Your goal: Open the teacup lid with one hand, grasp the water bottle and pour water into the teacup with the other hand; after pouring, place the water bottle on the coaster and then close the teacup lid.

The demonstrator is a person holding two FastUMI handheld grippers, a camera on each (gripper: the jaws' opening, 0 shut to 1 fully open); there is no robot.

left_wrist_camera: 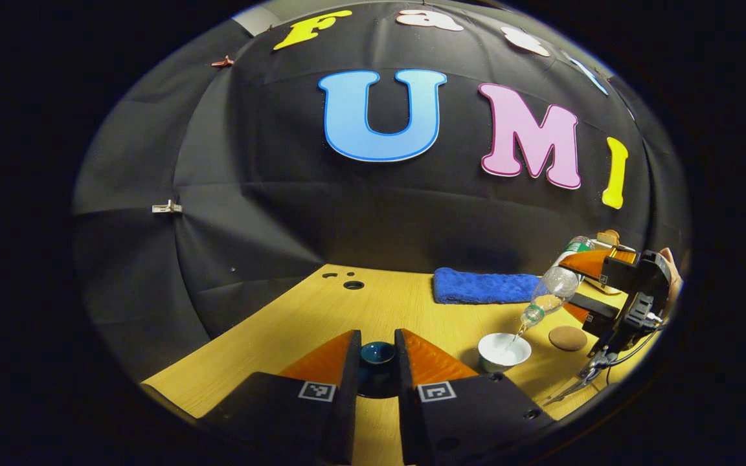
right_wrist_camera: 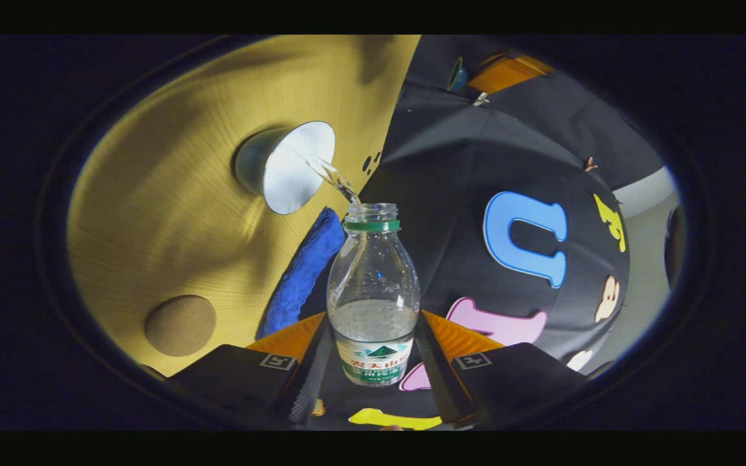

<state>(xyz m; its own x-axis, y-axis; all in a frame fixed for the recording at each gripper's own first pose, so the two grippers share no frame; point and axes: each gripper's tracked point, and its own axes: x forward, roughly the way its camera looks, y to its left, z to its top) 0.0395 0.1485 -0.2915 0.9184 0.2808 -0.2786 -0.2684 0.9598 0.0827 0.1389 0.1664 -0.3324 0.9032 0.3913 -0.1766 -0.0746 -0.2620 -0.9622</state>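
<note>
Item 1, left gripper [left_wrist_camera: 377, 355]: fingers closed onto the teacup lid [left_wrist_camera: 377, 353], a small dark blue-green piece pinched between both pads, held above the table [left_wrist_camera: 321, 327] w/ its dark shadow on the wood beneath; it sits well left of the cup. Item 2, right gripper [right_wrist_camera: 373, 349]: fingers clamped on the lower body of the water bottle [right_wrist_camera: 373, 285], one each side at the label; in left gripper view the same tool [left_wrist_camera: 612, 285] sits at far right, a bit of hand behind it. Item 3, water bottle: clear plastic, green neck ring, uncapped, partly filled; tilted mouth-down toward the cup, a thin stream of water [right_wrist_camera: 327, 175] running from mouth into the cup. In left gripper view the bottle [left_wrist_camera: 551, 291] slants down-left, mouth just above the cup rim. Item 4, teacup [left_wrist_camera: 504, 353]: white inside, greenish outer wall, uncovered, standing on the table; also seen in right gripper view [right_wrist_camera: 285, 165]. Item 5, coaster [left_wrist_camera: 567, 338]: round, cork-brown, flat on the table just right of the cup, apart from it, nothing on it; again in right gripper view [right_wrist_camera: 180, 325]. Item 6, blue towel [left_wrist_camera: 486, 287]: folded, lying at the table's back edge, behind cup & bottle. Item 7, table: light wood grain, round holes [left_wrist_camera: 353, 285] near the back-left corner.
</note>
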